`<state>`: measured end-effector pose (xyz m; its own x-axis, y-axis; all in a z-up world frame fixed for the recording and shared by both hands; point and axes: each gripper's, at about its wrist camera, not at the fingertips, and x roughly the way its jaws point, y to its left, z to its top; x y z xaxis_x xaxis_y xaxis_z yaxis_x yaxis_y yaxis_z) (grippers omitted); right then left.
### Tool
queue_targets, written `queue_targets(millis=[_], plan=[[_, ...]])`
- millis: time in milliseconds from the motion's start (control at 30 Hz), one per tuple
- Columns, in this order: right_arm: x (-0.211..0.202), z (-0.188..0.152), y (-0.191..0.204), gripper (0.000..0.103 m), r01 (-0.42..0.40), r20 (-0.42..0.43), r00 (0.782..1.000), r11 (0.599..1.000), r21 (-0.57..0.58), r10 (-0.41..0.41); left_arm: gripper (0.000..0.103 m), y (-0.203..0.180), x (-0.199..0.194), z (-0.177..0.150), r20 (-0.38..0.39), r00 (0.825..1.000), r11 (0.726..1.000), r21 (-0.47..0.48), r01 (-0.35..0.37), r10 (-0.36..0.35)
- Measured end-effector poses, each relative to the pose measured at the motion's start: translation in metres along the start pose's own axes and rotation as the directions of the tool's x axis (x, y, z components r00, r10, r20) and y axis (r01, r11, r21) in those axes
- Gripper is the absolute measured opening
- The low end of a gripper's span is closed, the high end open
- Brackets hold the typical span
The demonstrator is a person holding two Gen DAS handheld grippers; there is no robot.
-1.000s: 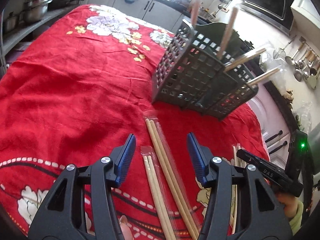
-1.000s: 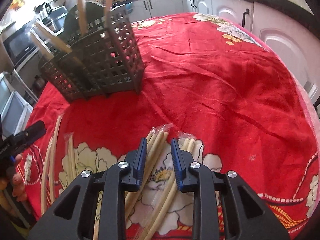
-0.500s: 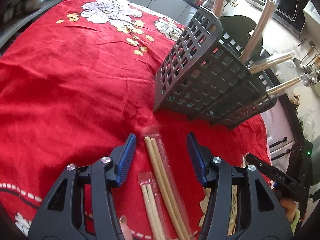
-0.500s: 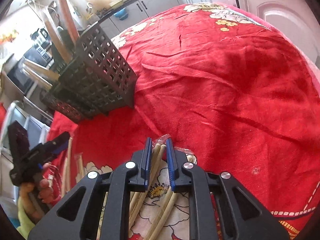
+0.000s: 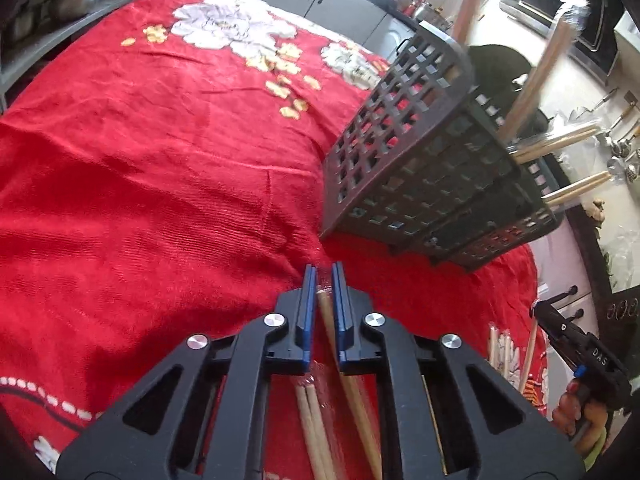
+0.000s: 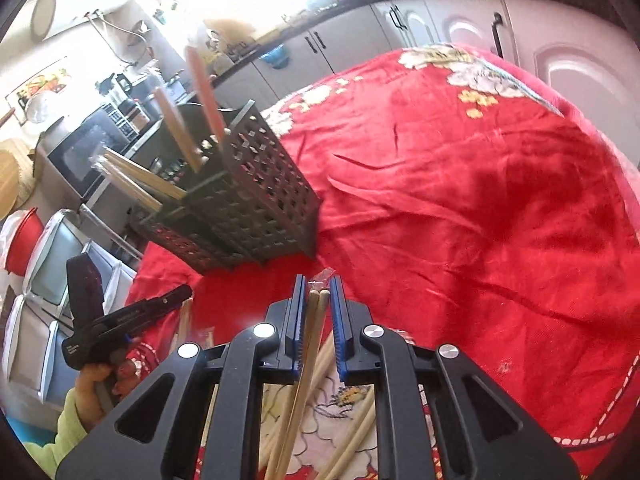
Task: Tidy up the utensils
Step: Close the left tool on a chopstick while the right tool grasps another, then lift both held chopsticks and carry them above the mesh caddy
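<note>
Draped in a red floral tablecloth, table with the dark slotted caddy at its far right edge, several wrapped pairs already standing inside. Both tools clamped now, wide apart a second ago: left gripper pinching one wrapped chopstick pair, right gripper squeezing another pair. Looks like pickup done, so next up probably lifting toward the caddy.

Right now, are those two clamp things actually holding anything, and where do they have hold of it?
Yes. The left gripper pinches a wrapped chopstick pair near its top end; the right gripper does likewise with another chopstick pair.
</note>
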<state>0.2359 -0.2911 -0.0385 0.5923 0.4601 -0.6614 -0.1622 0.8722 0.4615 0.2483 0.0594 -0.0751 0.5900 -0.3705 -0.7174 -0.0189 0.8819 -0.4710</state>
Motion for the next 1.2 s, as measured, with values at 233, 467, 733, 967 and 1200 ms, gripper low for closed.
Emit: queue_targets(millis=[233, 467, 733, 967, 1200], plan=[[-0.029, 0.003, 0.027, 0.011, -0.021, 0.075, 0.997, 0.996, -0.09, 0.028, 0.003, -0.022, -0.044, -0.001, 0.095, 0.994, 0.998, 0.057, 0.04, -0.045], [-0.062, 0.005, 0.059, 0.011, -0.034, 0.155, 0.986, 0.981, -0.193, 0.065, 0.003, -0.055, -0.095, 0.0, 0.205, 0.974, 0.989, 0.132, 0.073, -0.099], [-0.093, 0.009, 0.082, 0.011, -0.033, 0.235, 0.967, 0.964, -0.263, 0.097, 0.001, -0.079, -0.133, 0.001, 0.286, 0.946, 0.978, 0.185, 0.1, -0.151], [-0.106, 0.014, 0.1, 0.011, -0.034, 0.274, 0.954, 0.949, -0.313, 0.124, 0.001, -0.091, -0.151, 0.007, 0.322, 0.931, 0.972, 0.207, 0.107, -0.171], [-0.113, 0.023, 0.115, 0.011, -0.041, 0.303, 0.941, 0.937, -0.348, 0.154, 0.001, -0.105, -0.163, 0.018, 0.35, 0.917, 0.964, 0.242, 0.109, -0.191]])
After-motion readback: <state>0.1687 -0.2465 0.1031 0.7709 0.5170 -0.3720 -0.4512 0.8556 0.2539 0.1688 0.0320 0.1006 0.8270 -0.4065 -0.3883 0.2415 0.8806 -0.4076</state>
